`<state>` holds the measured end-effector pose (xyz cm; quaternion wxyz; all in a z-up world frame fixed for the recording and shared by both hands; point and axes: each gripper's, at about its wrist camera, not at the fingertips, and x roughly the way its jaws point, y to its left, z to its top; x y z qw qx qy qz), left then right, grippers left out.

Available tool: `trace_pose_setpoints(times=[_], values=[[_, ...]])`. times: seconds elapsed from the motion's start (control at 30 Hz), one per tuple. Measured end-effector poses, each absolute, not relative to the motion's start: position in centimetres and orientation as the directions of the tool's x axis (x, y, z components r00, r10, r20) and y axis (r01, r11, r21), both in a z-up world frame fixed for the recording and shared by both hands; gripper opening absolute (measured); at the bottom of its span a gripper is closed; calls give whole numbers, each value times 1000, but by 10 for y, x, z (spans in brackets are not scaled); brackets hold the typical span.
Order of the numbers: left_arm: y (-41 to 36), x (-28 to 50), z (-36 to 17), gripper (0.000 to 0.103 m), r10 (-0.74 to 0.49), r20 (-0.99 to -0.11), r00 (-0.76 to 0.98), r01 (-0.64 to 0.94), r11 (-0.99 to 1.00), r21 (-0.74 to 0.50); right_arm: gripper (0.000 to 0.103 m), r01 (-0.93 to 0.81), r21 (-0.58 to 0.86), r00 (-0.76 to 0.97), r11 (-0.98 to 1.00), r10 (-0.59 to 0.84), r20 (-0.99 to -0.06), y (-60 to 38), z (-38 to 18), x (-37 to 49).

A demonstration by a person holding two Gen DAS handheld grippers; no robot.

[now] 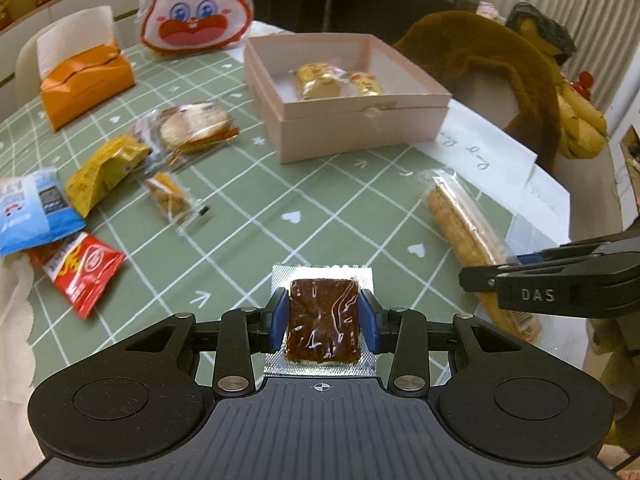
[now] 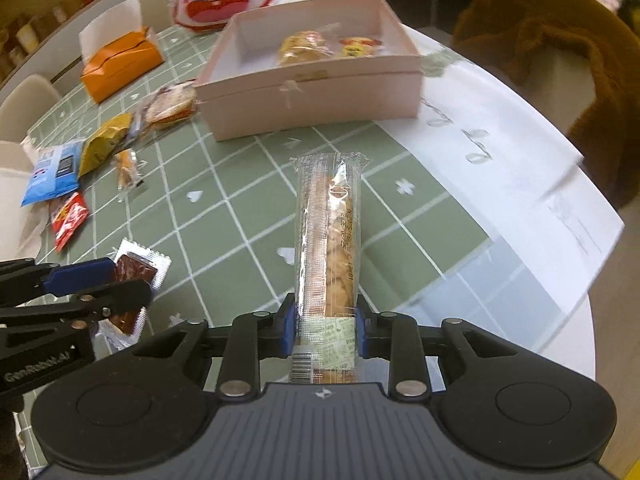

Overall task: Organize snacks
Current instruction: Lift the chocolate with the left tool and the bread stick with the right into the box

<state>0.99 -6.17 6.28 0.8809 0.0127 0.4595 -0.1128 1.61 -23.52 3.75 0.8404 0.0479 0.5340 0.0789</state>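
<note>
The left gripper (image 1: 324, 320) is clamping a dark brown snack in a silver-edged wrapper (image 1: 322, 320), its blue pads (image 1: 280, 322) pressing both sides of the packet. The right gripper (image 2: 325, 330) is gripping a long clear-wrapped biscuit pack (image 2: 329, 248) by its near end, and the pack is sticking straight out beyond the fingertips over the green checked tablecloth (image 2: 240, 208). Ahead of the left fingers and off to their left, loose snacks are lying on the cloth: a red packet (image 1: 82, 270), a blue packet (image 1: 34, 212), a yellow packet (image 1: 102, 172), a small clear packet (image 1: 170, 196) and a round cracker pack (image 1: 196, 128). Farther ahead, slightly to the right of the left fingers, an open pink box (image 1: 360, 128) is sitting with two wrapped snacks (image 1: 336, 80) inside. Beyond the loose snacks, an orange tissue box (image 1: 86, 86) and a bag printed with a rabbit face (image 1: 194, 8) are standing at the far edge.
</note>
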Motion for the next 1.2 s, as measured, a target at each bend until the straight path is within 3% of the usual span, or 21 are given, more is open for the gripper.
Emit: trace_pose_setpoints(times=[0.4, 0.6, 0.8, 1.0, 1.13, 1.2], values=[[-59, 18, 86, 42, -324, -743, 586, 262, 943, -204, 27, -2, 238, 510, 971, 205, -835, -240, 62, 4], [-62, 52, 148, 42, -342, -640, 688, 297, 937, -181, 27, -20, 313, 606, 950, 260, -752, -254, 126, 19], [-68, 112, 206, 42, -304, -582, 754, 295, 949, -113, 27, -95, 337, 701, 937, 303, -646, -264, 205, 92], [-71, 174, 208, 43, -302, -605, 737, 279, 951, -135, 27, -147, 321, 680, 936, 331, -654, -262, 210, 181], [-59, 240, 169, 43, -361, -693, 624, 190, 930, -313, 36, -155, 352, 571, 923, 374, -731, -261, 165, 244], [-58, 258, 146, 42, -333, -727, 601, 151, 940, -307, 36, -134, 328, 535, 935, 347, -770, -261, 138, 262]])
